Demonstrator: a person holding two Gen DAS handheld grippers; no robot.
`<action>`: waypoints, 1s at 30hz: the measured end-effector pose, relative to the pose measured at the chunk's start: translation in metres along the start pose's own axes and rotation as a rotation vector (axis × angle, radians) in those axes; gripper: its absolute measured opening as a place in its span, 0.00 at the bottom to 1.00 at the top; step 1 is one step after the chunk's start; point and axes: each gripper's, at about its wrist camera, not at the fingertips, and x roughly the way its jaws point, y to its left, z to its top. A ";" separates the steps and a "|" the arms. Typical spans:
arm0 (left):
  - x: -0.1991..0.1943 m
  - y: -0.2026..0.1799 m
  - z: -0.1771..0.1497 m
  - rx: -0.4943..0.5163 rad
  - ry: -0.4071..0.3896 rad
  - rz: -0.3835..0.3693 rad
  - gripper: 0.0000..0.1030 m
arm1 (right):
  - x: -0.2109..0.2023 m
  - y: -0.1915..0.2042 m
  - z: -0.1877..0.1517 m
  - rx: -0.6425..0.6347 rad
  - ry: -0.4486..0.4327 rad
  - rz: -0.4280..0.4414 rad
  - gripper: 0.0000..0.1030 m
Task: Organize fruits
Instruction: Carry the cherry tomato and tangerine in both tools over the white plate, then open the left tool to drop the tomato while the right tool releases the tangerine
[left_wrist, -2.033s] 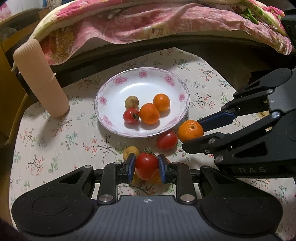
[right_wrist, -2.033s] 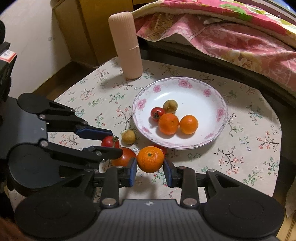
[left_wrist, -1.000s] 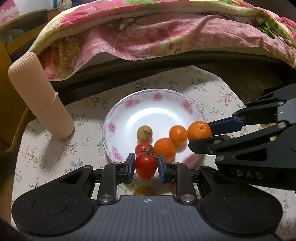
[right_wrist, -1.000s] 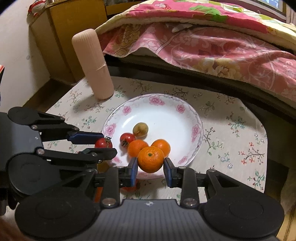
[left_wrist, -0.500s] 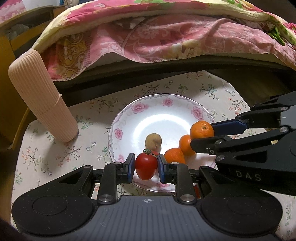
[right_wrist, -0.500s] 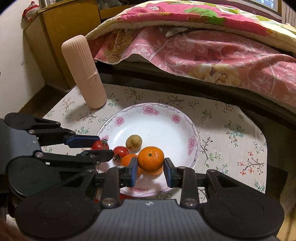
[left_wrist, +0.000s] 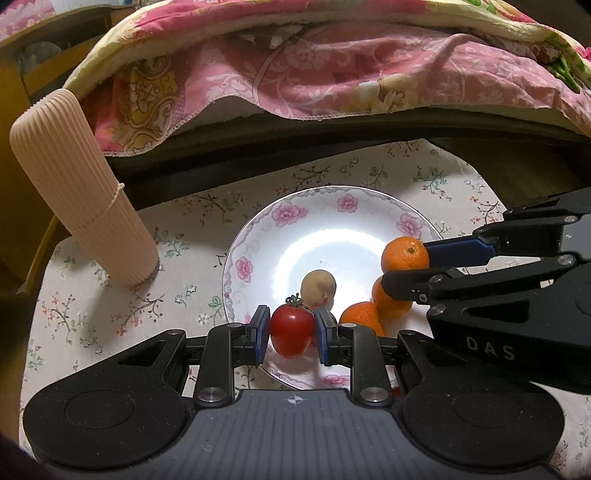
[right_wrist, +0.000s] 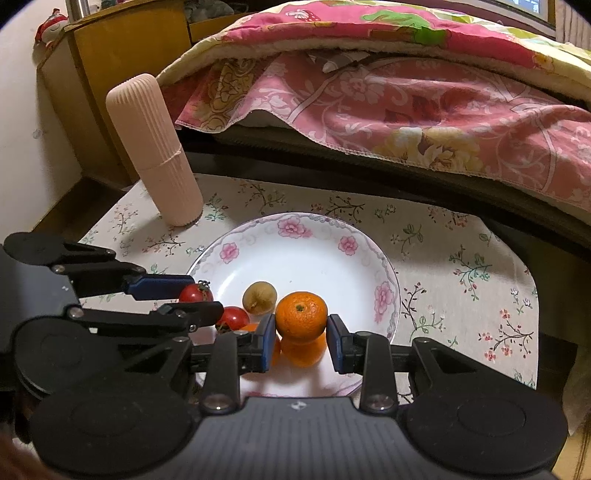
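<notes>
- Now the left hand-held gripper (left_wrist: 291, 334) pinches a red tomato (left_wrist: 291, 330) between its blue pads, stem up, over the near rim of the flowered plate (left_wrist: 258, 240).
- The right hand-held gripper (right_wrist: 301, 332) pinches a mandarin (right_wrist: 301, 315) directly above another orange fruit (right_wrist: 303, 352) lying in the plate.
- The drop turns on that stacking: the plate's bare white centre lies ahead of both loads, so I judge each should go forward before letting go.
- Already in the plate: a small brownish fruit (left_wrist: 318, 288), a second tomato (right_wrist: 232, 318) and two oranges; the left pads are nearer the brownish one.
- The table wears a floral cloth (right_wrist: 461, 273); a ribbed pink cylinder (left_wrist: 77, 192) stands at its far left.
- A bed with a pink quilt (right_wrist: 406, 96) runs behind.
</notes>
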 end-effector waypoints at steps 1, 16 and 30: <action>0.001 0.000 0.000 0.002 0.001 0.000 0.31 | 0.001 0.000 0.000 0.000 0.000 -0.002 0.31; 0.008 0.001 0.000 -0.003 -0.004 0.000 0.31 | 0.011 -0.004 0.002 0.012 0.003 -0.009 0.31; 0.015 0.003 0.006 -0.018 -0.018 0.000 0.31 | 0.018 -0.010 0.004 0.033 -0.001 -0.018 0.31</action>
